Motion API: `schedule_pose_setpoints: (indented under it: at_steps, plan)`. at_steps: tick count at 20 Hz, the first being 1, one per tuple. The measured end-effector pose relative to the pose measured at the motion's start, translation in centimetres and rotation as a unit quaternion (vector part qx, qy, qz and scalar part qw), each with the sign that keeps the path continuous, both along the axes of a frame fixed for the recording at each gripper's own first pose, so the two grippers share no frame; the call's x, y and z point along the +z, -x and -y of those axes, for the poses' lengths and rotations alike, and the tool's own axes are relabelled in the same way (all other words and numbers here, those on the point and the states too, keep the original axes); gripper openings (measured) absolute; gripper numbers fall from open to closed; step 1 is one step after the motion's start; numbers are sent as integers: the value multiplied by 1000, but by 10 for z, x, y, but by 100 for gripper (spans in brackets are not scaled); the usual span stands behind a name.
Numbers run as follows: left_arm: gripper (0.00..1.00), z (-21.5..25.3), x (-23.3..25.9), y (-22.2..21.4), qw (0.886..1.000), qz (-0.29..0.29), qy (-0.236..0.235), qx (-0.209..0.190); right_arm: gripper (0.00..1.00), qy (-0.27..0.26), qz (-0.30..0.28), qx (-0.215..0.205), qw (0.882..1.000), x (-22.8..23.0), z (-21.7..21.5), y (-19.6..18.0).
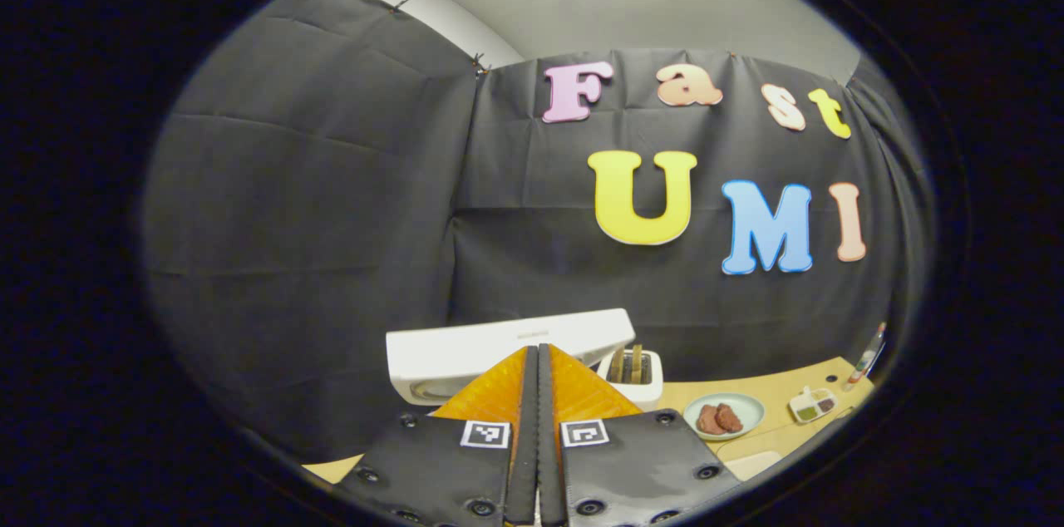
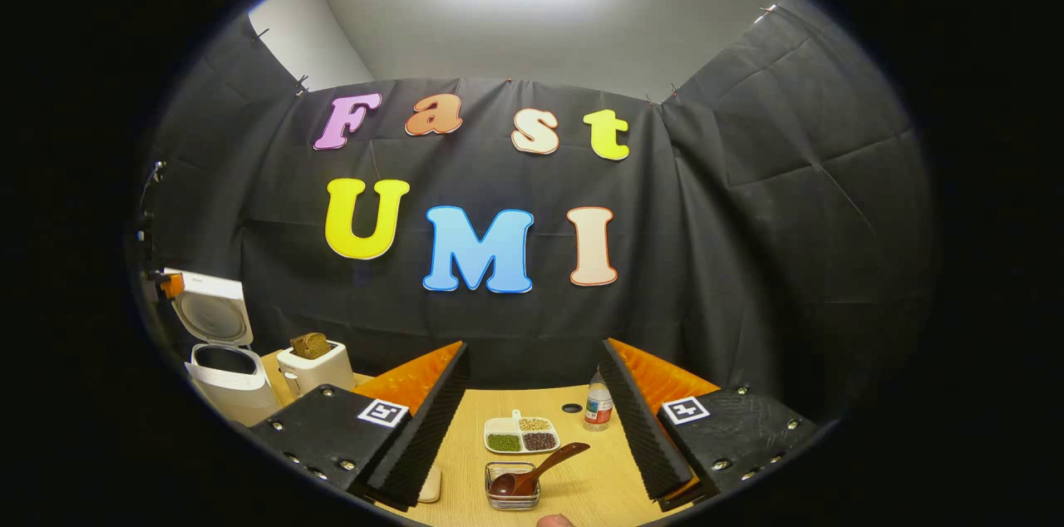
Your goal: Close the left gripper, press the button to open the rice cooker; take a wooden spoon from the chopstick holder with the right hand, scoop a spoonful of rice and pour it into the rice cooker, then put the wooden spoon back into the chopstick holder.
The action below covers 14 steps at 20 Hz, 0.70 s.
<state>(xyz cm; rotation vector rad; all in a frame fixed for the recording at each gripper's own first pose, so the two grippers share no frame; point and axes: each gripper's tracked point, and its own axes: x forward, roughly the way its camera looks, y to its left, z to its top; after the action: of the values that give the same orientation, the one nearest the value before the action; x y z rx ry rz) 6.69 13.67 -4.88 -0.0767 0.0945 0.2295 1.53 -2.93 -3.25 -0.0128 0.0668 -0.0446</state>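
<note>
Wooden spoon in a small glass dish on the table

The right gripper is wide open above the table. The wooden spoon leans in the glass dish. Far left, the rice cooker has its lid up beside a toaster.

The left gripper view looks forward and slightly upward from low over the surface, close behind the raised lid of the rice cooker, facing the booth's back wall; the toaster sits just beyond. The right gripper view looks from farther back, level and centred on the same wall, tilted down enough to take in the surface ahead; the rice cooker and toaster sit far to its left. Both views share the back wall, cooker, toaster and the divided tray.
</note>
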Motion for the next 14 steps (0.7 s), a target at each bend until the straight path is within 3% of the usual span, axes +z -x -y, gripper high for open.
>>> schedule_pose_setpoints:
  at_steps: [3,4,6,9,14]
  plan:
    - [7,27,24,15,999,30,5,-26,95,-1,-2,-1,1000,-6,4,-9]
    - [13,41,30,20,998,35,11,-44,95,0,-2,-2,1000,-7,6,-13]
    - [44,69,34,28,996,36,10,-79,95,-1,-6,-5,1000,-13,10,-20]
    - [96,83,48,38,995,47,-17,-91,95,-9,-13,-6,1000,-24,14,-31]
    - [100,110,64,57,991,61,-36,-110,95,-23,-32,-16,999,-44,26,-51]
